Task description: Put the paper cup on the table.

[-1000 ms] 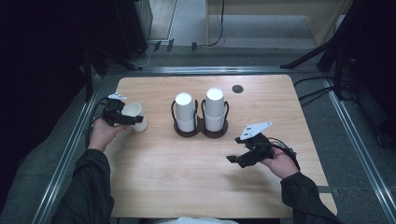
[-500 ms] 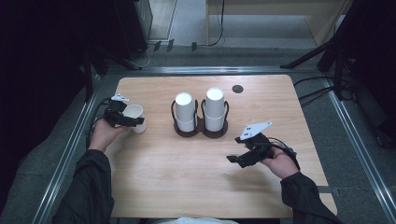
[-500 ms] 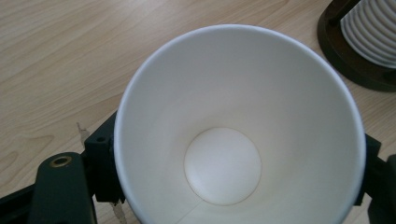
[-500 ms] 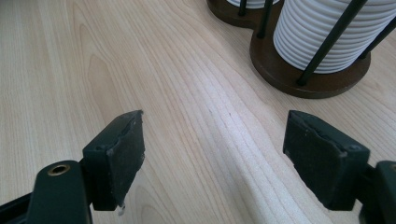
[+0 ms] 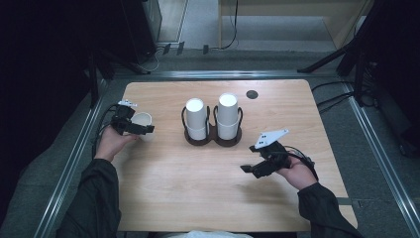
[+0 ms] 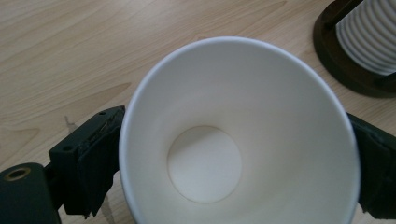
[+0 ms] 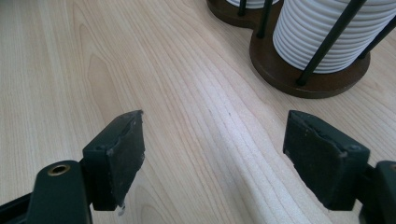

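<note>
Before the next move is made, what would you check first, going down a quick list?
1. Paper cup mouth up, nothing inside: ok.
2. Left tool has just been opening its jaws with the cup between them; pads free of the cup: cannot tell.
3. Right tool open with nothing between its jaws: ok.
4. Holder with two cup stacks stands apart from the cup: ok.
5. Bare table in front of the right tool: ok.
</note>
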`<action>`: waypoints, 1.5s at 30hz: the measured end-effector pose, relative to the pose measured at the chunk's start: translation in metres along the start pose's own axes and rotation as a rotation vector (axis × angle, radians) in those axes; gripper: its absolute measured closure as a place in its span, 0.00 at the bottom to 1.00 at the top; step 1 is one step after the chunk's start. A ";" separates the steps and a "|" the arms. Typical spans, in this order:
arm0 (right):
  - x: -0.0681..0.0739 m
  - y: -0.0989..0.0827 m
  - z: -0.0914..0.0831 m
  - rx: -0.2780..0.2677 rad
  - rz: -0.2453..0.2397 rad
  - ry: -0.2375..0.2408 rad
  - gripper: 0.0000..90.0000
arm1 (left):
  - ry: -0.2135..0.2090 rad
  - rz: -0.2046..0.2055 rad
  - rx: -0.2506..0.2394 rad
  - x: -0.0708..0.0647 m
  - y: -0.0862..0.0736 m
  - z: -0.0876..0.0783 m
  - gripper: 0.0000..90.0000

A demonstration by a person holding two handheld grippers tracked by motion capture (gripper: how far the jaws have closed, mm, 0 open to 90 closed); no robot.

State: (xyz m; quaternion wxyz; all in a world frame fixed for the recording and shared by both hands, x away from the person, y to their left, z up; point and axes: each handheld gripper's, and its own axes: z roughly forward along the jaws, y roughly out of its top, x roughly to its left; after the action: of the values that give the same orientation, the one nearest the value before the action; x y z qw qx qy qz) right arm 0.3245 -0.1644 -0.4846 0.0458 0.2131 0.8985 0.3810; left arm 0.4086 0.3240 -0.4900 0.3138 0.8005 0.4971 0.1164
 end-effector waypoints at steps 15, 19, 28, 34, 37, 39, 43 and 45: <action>0.001 0.000 0.000 0.007 -0.008 -0.004 0.24 | -0.064 -0.072 -0.033 0.002 0.004 -0.013 0.02; 0.001 0.000 0.000 0.011 -0.010 -0.003 0.24 | -0.064 -0.052 -0.038 0.000 0.005 -0.016 0.02; 0.001 -0.001 0.000 0.019 -0.019 0.006 0.24 | -0.038 -0.036 -0.071 -0.005 0.010 -0.026 0.02; 0.002 0.000 0.000 0.008 -0.026 0.007 0.24 | -0.049 -0.036 -0.087 -0.008 0.013 -0.035 0.02; 0.002 0.000 0.000 0.010 -0.026 0.004 0.24 | -0.044 -0.022 -0.094 -0.012 0.016 -0.041 0.02; 0.002 0.000 0.000 0.010 -0.026 0.002 0.24 | -0.025 -0.012 -0.085 -0.016 0.019 -0.046 0.02; 0.001 0.000 -0.001 0.010 -0.024 0.001 0.24 | -0.043 0.003 -0.110 -0.022 0.023 -0.057 0.02; 0.001 0.001 -0.001 0.006 -0.028 -0.003 0.24 | -0.043 0.009 -0.115 -0.024 0.024 -0.060 0.02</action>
State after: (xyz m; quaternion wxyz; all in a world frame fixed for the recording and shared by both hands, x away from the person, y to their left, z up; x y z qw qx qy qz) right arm 0.3237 -0.1644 -0.4828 0.0517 0.2011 0.9026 0.3772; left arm 0.3847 0.3186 -0.4253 0.3696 0.7857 0.4790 0.1289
